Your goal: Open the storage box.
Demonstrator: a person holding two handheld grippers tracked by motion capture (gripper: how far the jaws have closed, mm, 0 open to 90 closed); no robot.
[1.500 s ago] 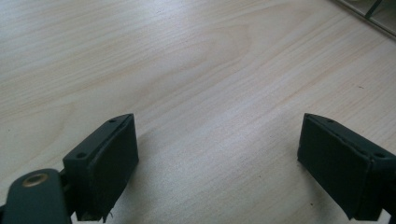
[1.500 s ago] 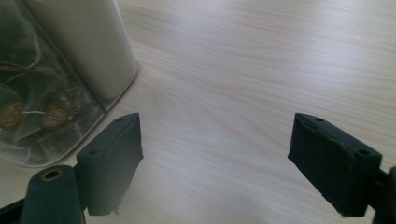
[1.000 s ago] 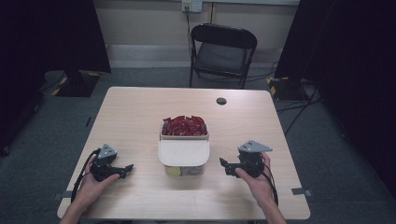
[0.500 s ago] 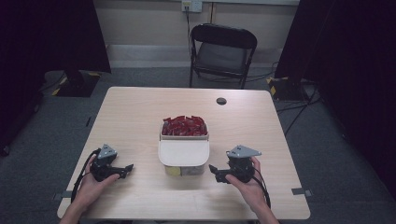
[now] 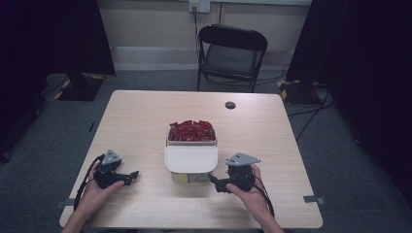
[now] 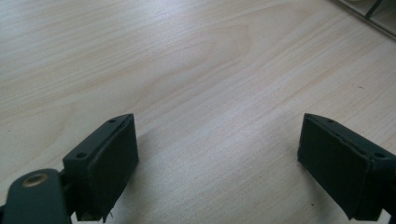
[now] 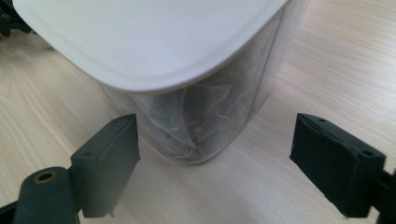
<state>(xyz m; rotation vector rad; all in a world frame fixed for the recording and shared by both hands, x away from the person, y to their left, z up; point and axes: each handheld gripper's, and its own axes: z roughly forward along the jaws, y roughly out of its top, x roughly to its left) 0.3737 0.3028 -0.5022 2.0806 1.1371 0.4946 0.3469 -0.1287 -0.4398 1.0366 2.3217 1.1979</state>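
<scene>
I see the pale wood-grain bench (image 5: 145, 121) carrying, at its centre, a clear plastic container (image 7: 219, 116) with a white lid (image 5: 190, 158) over its near part and red packets (image 5: 192, 131) heaped in its far part. My right claw (image 5: 214, 180), jaws spread and empty, sits just beside the container's near right corner. My left claw (image 5: 132, 175), likewise spread, rests well apart to the left over bare bench.

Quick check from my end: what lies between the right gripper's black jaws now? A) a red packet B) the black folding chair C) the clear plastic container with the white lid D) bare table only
C: in the right gripper view the clear plastic container under its white lid stands just ahead of the open right gripper, untouched by either jaw.
</scene>
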